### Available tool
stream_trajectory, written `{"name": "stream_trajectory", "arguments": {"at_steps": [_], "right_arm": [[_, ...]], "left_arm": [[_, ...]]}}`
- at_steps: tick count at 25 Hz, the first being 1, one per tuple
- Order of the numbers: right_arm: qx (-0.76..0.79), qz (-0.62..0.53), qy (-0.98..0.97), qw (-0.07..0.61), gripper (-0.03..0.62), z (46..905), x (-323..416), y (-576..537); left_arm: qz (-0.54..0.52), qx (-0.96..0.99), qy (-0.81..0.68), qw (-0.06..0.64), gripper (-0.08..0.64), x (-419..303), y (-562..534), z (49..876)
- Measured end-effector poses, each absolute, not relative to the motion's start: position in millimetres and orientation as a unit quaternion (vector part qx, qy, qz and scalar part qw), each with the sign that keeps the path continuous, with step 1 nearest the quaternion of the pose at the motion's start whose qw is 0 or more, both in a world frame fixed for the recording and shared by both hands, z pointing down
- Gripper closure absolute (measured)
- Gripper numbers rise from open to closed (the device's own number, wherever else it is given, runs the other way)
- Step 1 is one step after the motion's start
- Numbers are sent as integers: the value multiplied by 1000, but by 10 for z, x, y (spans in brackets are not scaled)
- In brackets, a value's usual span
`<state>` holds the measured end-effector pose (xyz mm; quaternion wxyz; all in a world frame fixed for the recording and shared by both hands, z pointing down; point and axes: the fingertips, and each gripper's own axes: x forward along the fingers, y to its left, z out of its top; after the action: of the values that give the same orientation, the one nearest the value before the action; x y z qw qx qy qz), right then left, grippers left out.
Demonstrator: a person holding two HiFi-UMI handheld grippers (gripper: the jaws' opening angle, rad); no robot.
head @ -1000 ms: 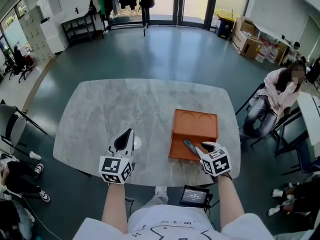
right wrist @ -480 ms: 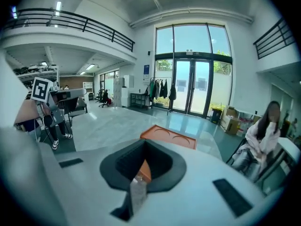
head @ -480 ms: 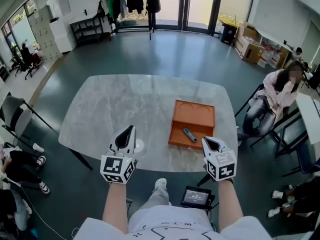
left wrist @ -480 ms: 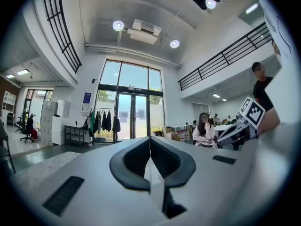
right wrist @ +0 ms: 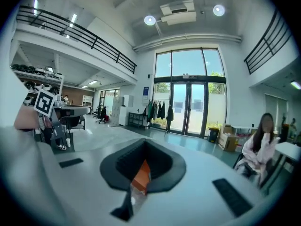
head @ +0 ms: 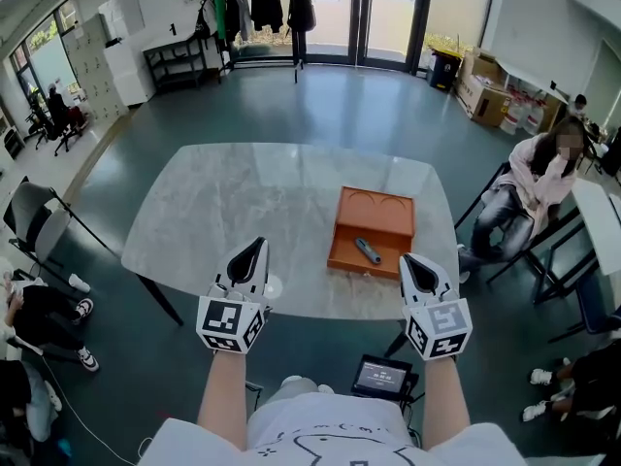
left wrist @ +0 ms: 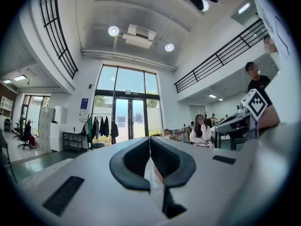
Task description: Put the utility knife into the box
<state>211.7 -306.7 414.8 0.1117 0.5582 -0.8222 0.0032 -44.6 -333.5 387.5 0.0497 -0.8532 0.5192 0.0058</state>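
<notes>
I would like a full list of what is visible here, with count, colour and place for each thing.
table: one, grey marble, centre of the room
box: one, orange, open, on the right half of the table
utility knife: one, dark, lying inside the box
screen device: one, black, low down by the near table edge
chair: one, dark, left of the table
seated person: one, pink top, right of the table
cardboard boxes: several, brown, far right by the wall
hanging coats: several, dark and green, by the glass doors
left gripper: one, white, fingers closed, empty, near table edge
right gripper: one, white, fingers closed, empty, near the box
</notes>
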Motion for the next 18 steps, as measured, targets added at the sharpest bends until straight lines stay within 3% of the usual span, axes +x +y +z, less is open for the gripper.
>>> {"name": "stream_trajectory", "arguments": {"at_steps": [18], "right_arm": [[602, -33, -795, 61, 583, 3682, 1843, -2666]], "left_arm": [[27, -874, 476, 91, 545, -584, -3064, 3453]]}}
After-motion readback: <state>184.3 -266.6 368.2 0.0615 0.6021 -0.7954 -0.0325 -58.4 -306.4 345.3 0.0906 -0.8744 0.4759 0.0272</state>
